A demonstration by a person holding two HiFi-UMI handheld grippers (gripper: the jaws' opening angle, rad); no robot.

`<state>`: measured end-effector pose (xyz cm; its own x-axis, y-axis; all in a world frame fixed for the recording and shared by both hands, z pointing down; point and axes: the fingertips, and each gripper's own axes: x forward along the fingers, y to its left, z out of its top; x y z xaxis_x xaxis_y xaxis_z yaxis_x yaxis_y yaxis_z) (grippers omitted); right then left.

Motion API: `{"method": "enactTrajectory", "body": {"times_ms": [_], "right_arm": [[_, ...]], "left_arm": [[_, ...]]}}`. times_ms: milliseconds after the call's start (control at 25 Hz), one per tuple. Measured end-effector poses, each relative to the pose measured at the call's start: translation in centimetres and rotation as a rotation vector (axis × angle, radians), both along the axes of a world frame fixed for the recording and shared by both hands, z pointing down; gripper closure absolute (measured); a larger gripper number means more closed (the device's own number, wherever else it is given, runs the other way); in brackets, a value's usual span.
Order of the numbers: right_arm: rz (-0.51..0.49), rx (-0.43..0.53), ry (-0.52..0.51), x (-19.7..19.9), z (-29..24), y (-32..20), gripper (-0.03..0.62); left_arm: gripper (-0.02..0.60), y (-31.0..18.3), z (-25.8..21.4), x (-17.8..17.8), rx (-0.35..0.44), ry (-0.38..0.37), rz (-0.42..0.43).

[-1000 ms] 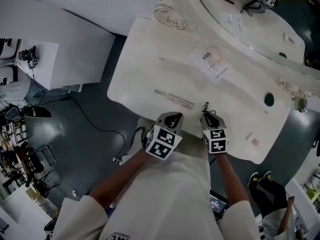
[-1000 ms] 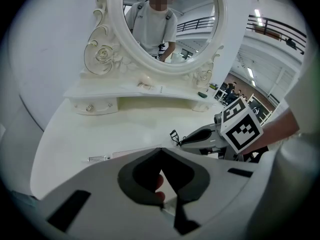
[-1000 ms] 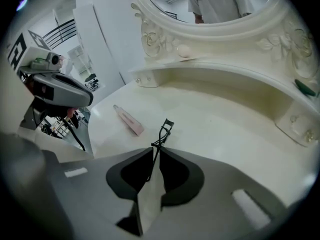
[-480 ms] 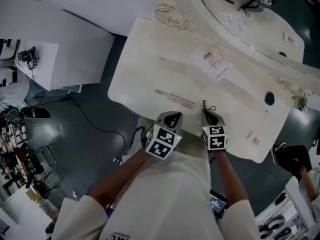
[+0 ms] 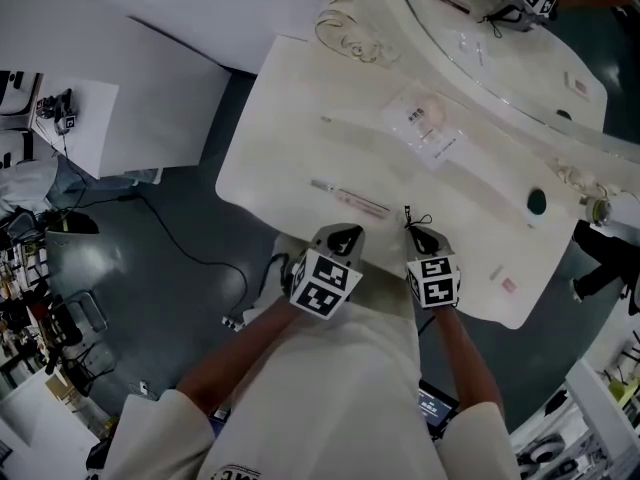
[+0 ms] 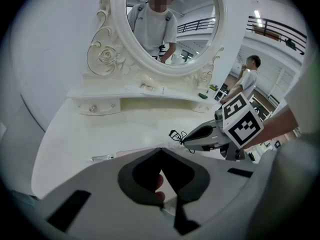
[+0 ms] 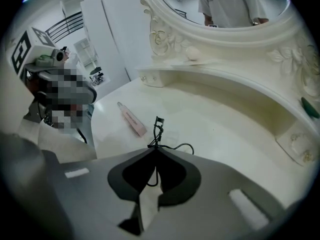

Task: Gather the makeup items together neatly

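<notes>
A black eyelash curler (image 7: 158, 129) sticks out from the tips of my right gripper (image 7: 156, 150), whose jaws are shut on its handles just above the white vanity table (image 5: 290, 118). In the head view the curler (image 5: 410, 216) points away from the right gripper (image 5: 418, 230) at the table's near edge. A pink tube (image 5: 350, 201) lies flat on the table just beyond my left gripper (image 5: 345, 230). The left gripper (image 6: 160, 149) is shut with nothing in it. From the left gripper view the right gripper (image 6: 187, 138) and curler (image 6: 176, 134) show at the right.
A clear packet (image 5: 425, 120) lies on the raised shelf under the oval mirror (image 5: 480, 18). A small pink item (image 5: 510, 285) rests near the table's right edge. A dark round spot (image 5: 538, 201) marks the right end. A person's legs (image 5: 600, 258) show on the floor at the right.
Both grippers stay where they were by the near edge, the curler still in the right one. The person on the floor at the right has walked further along.
</notes>
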<state>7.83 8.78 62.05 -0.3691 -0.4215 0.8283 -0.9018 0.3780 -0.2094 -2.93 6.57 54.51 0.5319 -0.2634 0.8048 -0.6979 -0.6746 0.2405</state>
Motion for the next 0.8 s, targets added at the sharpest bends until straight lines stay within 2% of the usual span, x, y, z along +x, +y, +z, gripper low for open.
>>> {"method": "enactTrajectory", "body": {"times_ms": [400,600,800], "right_arm": [[-0.246,0.015,0.029,0.2,-1.1,0.8,0.582],[-0.366,0.059,0.035,0.2,-1.1,0.6,0.582],[-0.463,0.052,0.053,0.1,-1.1,0.9,0.582]], "left_arm": [[0.577,0.1,0.2,0.6,-0.002,0.003,0.005],[0.577,0.1,0.4,0.7,-0.007,0.000,0.003],[0.577,0.1,0.6,0.7,-0.010,-0.001,-0.005]]}}
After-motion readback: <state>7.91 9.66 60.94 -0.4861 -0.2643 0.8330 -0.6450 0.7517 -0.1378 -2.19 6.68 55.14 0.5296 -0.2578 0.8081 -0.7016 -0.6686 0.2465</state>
